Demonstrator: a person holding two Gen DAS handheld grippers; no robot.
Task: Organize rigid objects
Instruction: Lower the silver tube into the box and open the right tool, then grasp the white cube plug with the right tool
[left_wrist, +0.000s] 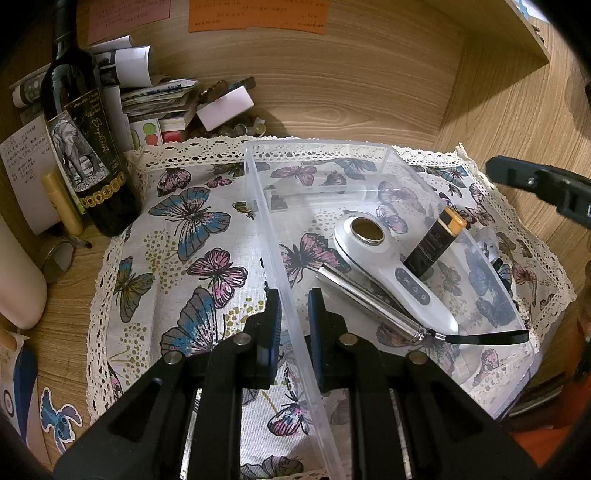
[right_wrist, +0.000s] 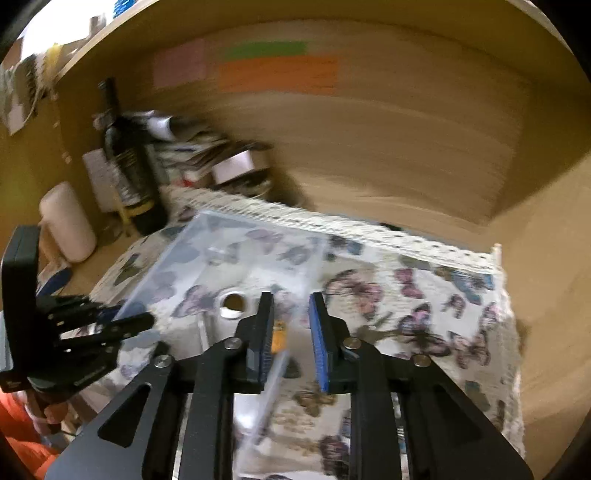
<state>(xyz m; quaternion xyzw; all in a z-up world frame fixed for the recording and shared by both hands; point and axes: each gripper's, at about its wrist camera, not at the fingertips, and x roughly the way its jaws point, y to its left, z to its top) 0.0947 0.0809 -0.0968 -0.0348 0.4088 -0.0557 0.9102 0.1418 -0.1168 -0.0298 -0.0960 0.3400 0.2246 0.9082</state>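
Observation:
A clear plastic bin (left_wrist: 258, 206) sits on a butterfly-print cloth (left_wrist: 192, 236). Inside lie a white handheld device (left_wrist: 380, 254) with a gold disc, a silver rod (left_wrist: 369, 306) with a black strap, and a black tube with an orange cap (left_wrist: 436, 243). My left gripper (left_wrist: 294, 314) straddles the bin's left wall with a gap on each side, open. My right gripper (right_wrist: 291, 328) is open and empty above the bin's right side; it also shows at the right edge of the left wrist view (left_wrist: 539, 184). The right wrist view is blurred; the bin (right_wrist: 236, 251) shows there.
A dark wine bottle (left_wrist: 85, 140) stands at the back left beside a gold tube (left_wrist: 62, 203), a white bottle (left_wrist: 18, 280) and a heap of papers and small boxes (left_wrist: 177, 103). Wooden walls enclose the back and right.

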